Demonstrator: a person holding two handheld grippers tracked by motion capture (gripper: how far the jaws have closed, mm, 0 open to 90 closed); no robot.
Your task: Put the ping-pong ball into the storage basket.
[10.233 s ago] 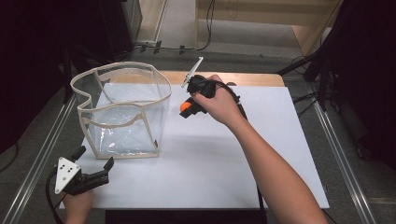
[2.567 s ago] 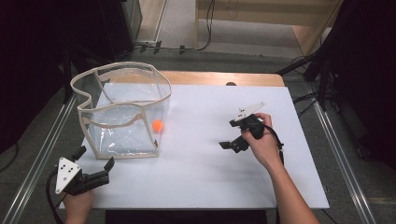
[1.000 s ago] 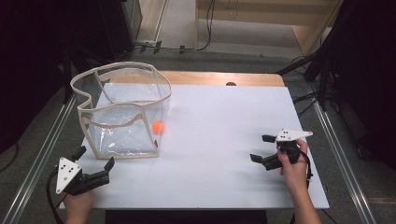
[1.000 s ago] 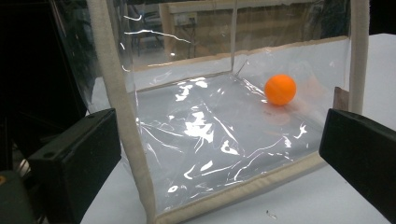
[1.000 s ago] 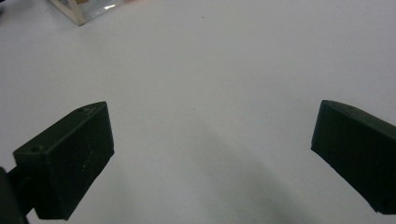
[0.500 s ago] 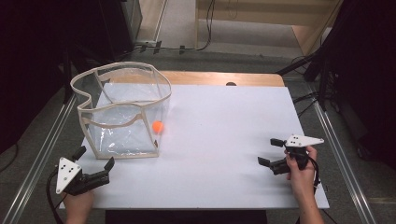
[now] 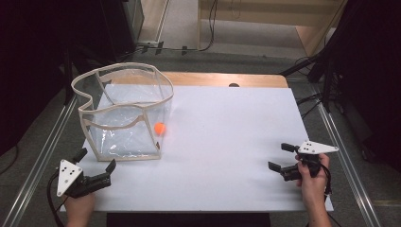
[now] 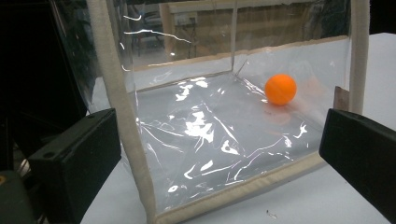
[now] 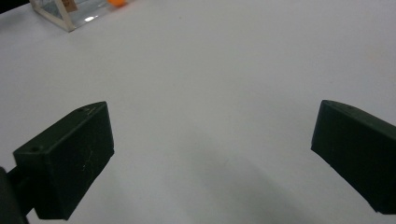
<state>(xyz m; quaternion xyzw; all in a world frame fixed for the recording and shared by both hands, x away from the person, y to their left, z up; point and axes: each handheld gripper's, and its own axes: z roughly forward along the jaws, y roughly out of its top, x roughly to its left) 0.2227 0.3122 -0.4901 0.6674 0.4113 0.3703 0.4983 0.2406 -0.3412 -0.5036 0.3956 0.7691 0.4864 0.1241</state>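
The orange ball (image 7: 160, 128) is seen resting inside the clear bag (image 7: 124, 113), against its right wall, so placing is judged done and no grasp is called for, both hand-held grippers, left (image 7: 96, 167) and right (image 7: 281, 157), being held spread and empty on the worktop (image 7: 227, 132), well apart from the bag.

A lab-like test room: a white table (image 7: 227, 142) in a metal frame (image 7: 45, 142); cables (image 7: 208, 28) cross the floor.

My high view looks down on the table (image 7: 227, 123). My left tool's camera sits close against the clear bin (image 8: 224, 135). My right tool's camera skims low, apparently sharing that bin's corner.
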